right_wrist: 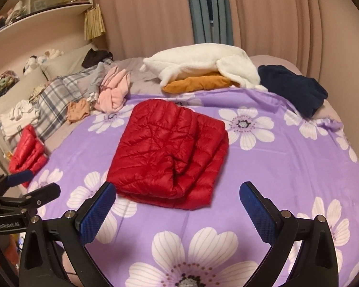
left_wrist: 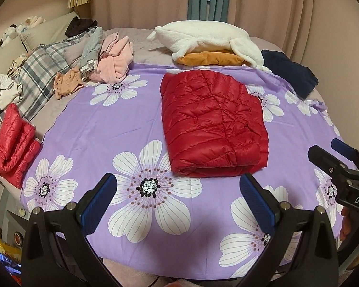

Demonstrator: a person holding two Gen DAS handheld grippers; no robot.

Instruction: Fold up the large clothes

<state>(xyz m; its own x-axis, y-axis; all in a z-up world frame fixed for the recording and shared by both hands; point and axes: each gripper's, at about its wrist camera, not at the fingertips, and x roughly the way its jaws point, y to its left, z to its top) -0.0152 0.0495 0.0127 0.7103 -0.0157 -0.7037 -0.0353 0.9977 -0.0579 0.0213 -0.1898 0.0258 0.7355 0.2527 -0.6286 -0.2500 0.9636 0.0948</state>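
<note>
Nearest the cameras, both sets of tongs stand wide open with nothing between their blue pads. The left tongs [left_wrist: 178, 186] hang over the purple flowered sheet [left_wrist: 136, 124], just short of the near edge of the red puffer jacket [left_wrist: 213, 122]. The right tongs [right_wrist: 178, 195] are spread the same way and empty, the jacket's near fold lying just beyond their tips at 12 o'clock.

The jacket sits near the middle of the sheet on the bed, already folded into a thick, roughly square packet; its layers show stacked along the near edge and the right side. Judging by that, the fold on this piece looks finished or nearly so, and what remains for it is probably only moving it aside.

At 9 o'clock from it, by the sheet's left edge, a second red padded garment [left_wrist: 13, 141] lies folded, apparently also done. Farther back at 11 o'clock, a loose heap remains: a pink garment [left_wrist: 114, 59], a tan piece [left_wrist: 68, 83] and a plaid cloth [left_wrist: 43, 69], none of them folded. At 12 o'clock, past the sheet, a white fleece [left_wrist: 203, 37] rests on an orange garment [left_wrist: 210, 58]; at 2 o'clock lies a dark navy one [left_wrist: 290, 71]. How neatly those are folded is hard to tell, so several pieces seem left.
</note>
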